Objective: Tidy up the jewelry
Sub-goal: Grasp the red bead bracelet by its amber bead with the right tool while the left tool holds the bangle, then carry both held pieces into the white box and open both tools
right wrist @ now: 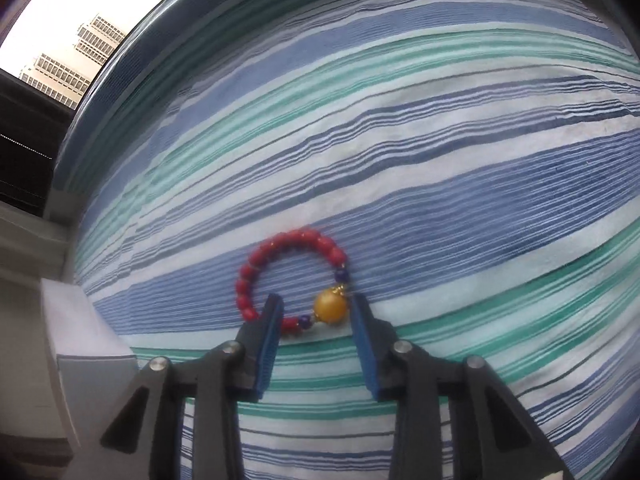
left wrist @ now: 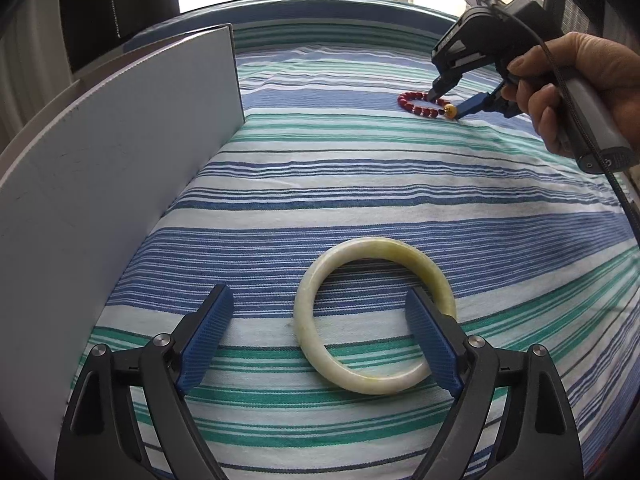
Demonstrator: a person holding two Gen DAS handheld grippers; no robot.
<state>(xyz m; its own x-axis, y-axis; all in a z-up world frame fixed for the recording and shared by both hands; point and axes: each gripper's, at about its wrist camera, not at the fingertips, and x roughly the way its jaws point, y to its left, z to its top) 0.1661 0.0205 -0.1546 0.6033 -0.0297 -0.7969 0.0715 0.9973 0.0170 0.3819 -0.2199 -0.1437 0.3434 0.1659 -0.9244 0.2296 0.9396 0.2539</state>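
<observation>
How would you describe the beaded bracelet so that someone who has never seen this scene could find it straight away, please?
Start from the striped blue, green and white cloth that covers the surface. On its far right part, between the fingers of the right gripper, lies the beaded bracelet. Unlike the smooth pale bangle in front of the left gripper, it is a small ring of red beads with one large amber bead.

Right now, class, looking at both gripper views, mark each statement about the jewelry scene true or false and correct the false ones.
1. The pale bangle lies flat on the striped cloth. True.
2. The left gripper is clamped shut on the bangle. False: its fingers stand wide apart.
3. The red bead bracelet has one large yellow bead. True.
4. The right gripper has lifted the bracelet. False: it lies on the cloth, the yellow bead between the fingers.
</observation>
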